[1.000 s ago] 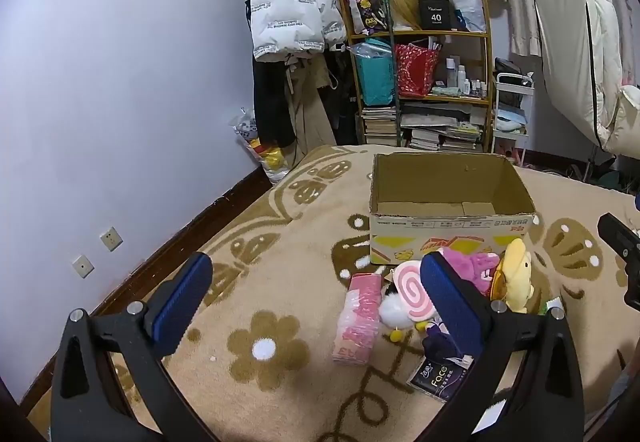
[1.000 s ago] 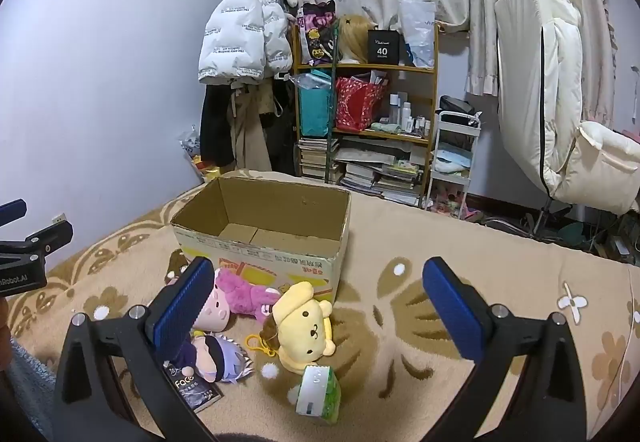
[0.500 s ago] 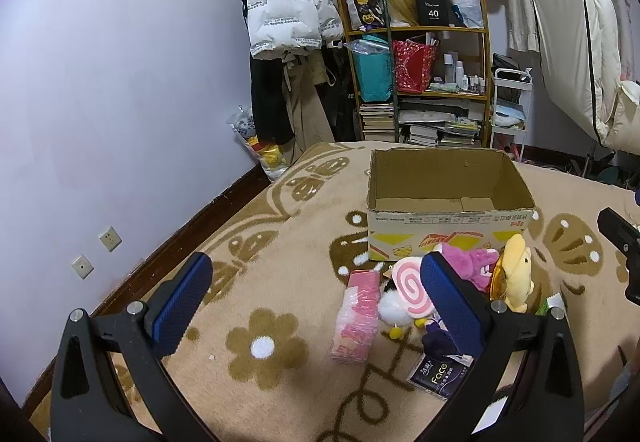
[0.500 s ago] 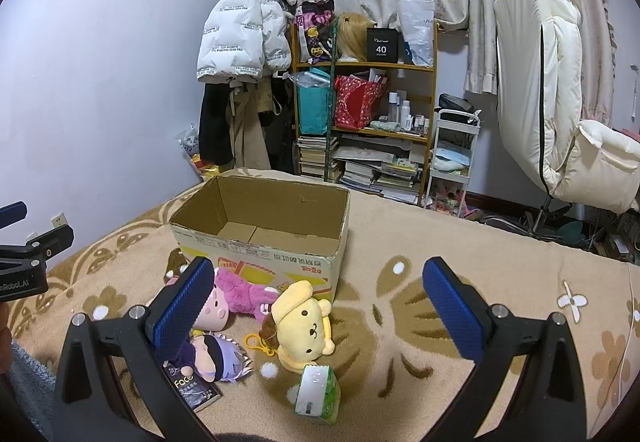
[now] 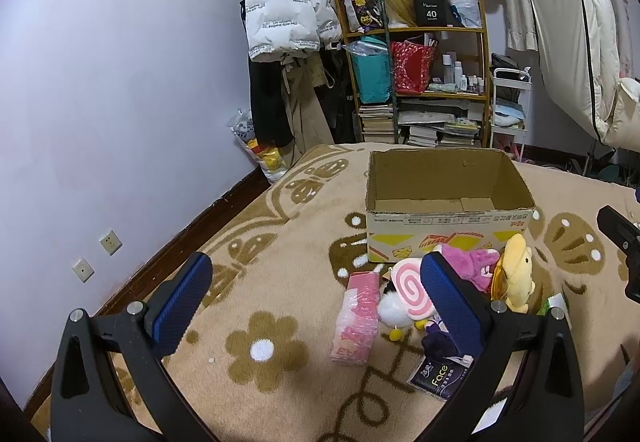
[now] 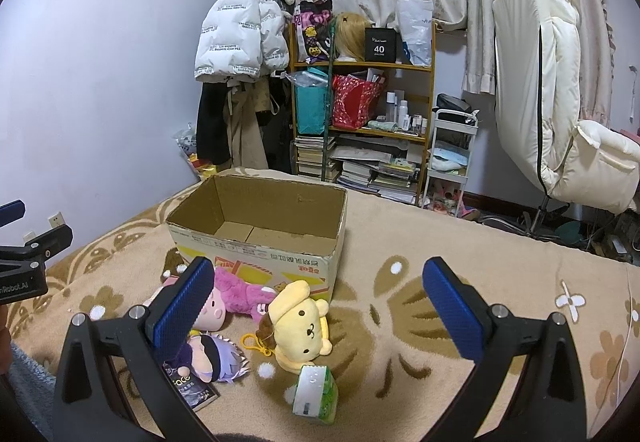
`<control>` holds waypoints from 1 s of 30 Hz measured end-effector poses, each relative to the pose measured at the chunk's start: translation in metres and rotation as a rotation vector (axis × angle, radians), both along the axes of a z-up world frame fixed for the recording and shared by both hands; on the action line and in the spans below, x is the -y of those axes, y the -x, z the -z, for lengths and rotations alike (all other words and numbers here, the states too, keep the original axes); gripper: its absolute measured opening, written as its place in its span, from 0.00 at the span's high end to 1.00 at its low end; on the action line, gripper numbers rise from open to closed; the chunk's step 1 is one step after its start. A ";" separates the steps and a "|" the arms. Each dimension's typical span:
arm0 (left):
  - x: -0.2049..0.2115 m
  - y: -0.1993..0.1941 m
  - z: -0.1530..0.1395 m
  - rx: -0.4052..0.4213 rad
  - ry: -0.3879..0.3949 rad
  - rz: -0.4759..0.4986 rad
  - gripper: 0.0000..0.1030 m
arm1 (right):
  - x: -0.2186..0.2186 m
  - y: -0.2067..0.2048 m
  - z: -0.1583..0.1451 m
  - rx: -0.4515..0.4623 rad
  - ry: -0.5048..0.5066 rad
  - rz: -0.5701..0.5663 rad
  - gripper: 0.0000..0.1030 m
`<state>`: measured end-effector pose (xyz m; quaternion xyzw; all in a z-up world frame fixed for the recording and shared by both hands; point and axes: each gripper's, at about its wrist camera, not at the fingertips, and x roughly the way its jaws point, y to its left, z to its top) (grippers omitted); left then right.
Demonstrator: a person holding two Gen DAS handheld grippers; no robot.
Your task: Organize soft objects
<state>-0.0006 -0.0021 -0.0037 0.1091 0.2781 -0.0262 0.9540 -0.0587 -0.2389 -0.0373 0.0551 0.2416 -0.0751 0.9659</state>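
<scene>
Covering the floor — beige flowered carpet (image 5: 280,242) — beneath a cluttered shelf (image 6: 362,101).

- I see my left gripper (image 5: 316,306) spread wide, empty.
- Open brown cardboard box (image 5: 448,217) stands ahead; pink tissue pack (image 5: 356,316) and yellow plush dog (image 5: 514,274) lie before it.

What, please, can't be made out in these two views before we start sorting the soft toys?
- Purple-haired doll: right wrist view, partly behind the right tool's finger.
- Pink plush: left wrist view, partly behind the left tool's finger.
- Cardboard box floor nearest us: hidden by its front wall.
- Dark "Face" packet: small print unreadable.
</scene>
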 end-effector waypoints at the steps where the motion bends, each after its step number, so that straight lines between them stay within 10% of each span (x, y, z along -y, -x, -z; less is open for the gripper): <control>1: 0.000 0.000 0.000 0.001 -0.002 0.001 0.00 | 0.000 0.000 0.000 -0.001 0.000 0.000 0.00; 30: 0.007 0.003 0.001 0.010 -0.019 0.009 0.00 | 0.000 0.000 0.000 -0.005 0.000 0.000 0.00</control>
